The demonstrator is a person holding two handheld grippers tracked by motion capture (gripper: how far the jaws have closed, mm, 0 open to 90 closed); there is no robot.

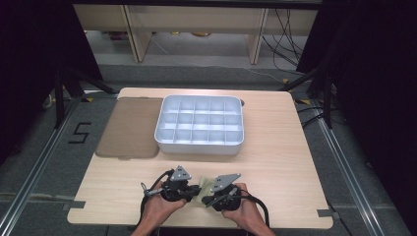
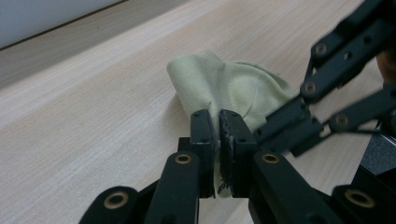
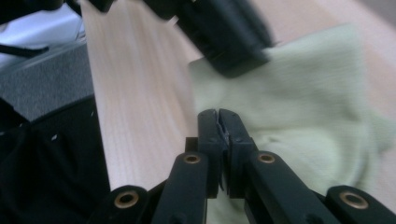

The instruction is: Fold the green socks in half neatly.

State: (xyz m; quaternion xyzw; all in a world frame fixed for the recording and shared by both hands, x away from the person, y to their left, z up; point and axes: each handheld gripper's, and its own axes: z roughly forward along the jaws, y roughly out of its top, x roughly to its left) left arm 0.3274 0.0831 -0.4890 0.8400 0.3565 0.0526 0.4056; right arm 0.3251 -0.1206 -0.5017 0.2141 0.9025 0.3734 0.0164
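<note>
At the 6 o'clock edge of the tabletop (image 1: 275, 162) in the high view, you've got both grippers pinched on the pale green cloth (image 1: 202, 188): left gripper (image 1: 189, 191) at its 9 o'clock side, right gripper (image 1: 209, 196) at its 3 o'clock side. White divided tray (image 1: 200, 144) sits well apart at 12 o'clock, brown mat (image 1: 129, 129) just beside the tray at 9 o'clock.

Left gripper view: left gripper (image 2: 218, 122) jaws clamped narrow with a thin fold of cloth (image 2: 233, 86) between them; the rest bunches on the wood beyond, with the other gripper coming in from 3 o'clock.

Right gripper view: right gripper (image 3: 218, 120) jaws shut tight on a cloth (image 3: 308, 93) edge; picture's blurred, so I can't tell how deep the bite is.

Risks: both grips look like thin edge bites. Pull apart too fast and one edge probably slips out. The jaws are close together, so links could collide. You're near the tabletop edge; a dropped cloth could slide off.
</note>
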